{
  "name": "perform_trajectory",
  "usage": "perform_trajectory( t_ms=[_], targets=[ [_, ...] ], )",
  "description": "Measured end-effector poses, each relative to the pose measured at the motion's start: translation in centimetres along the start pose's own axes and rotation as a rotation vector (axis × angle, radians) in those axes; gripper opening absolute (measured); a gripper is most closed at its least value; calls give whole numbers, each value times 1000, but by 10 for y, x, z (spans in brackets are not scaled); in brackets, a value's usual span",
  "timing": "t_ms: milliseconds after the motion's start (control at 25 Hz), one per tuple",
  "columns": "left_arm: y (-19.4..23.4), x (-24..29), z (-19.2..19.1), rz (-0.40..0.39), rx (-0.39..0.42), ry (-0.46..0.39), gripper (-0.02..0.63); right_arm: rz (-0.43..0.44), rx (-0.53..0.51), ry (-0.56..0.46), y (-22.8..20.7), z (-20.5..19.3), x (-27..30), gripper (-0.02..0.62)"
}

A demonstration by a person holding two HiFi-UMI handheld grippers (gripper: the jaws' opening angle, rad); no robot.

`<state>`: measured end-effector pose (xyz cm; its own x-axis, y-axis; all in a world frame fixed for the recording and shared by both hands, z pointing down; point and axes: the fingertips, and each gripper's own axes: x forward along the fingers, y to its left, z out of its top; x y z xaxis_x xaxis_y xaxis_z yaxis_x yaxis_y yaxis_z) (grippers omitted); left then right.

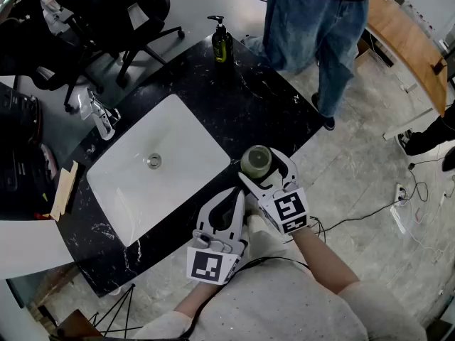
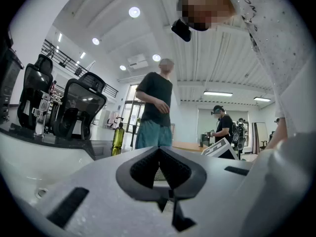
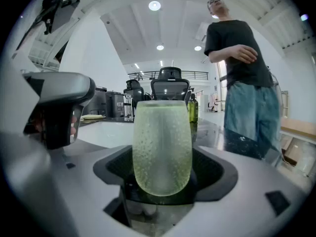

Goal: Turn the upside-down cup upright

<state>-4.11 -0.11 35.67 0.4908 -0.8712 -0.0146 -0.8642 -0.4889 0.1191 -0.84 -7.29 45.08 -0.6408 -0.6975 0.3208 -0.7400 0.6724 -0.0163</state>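
1 worry: right gripper (image 3: 163,176) pinches the pebbled green cup (image 3: 162,132) near the counter (image 1: 213,84) edge, so it may slip; left gripper (image 2: 159,169) jaws pressed together, empty.

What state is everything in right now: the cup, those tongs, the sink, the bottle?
cup: wide end up, gripped by the right tongs.
right tongs: closed on the cup.
left tongs: shut, empty.
sink: no water running.
soap bottle: upright on the counter.

Left tool (image 1: 232,200): held level, jaws together, nothing between them. Right tool (image 1: 260,166): tipped slightly down, jaws wide, clamped on green cup (image 3: 162,149). Tools side by side.
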Motion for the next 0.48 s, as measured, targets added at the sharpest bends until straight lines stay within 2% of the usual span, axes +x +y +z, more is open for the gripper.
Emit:
perform_trajectory(
  t_ms=[480],
  targets=[
    [7, 2, -11, 32, -30, 12, 8, -15, -48, 0, -1, -1, 2, 351]
  ],
)
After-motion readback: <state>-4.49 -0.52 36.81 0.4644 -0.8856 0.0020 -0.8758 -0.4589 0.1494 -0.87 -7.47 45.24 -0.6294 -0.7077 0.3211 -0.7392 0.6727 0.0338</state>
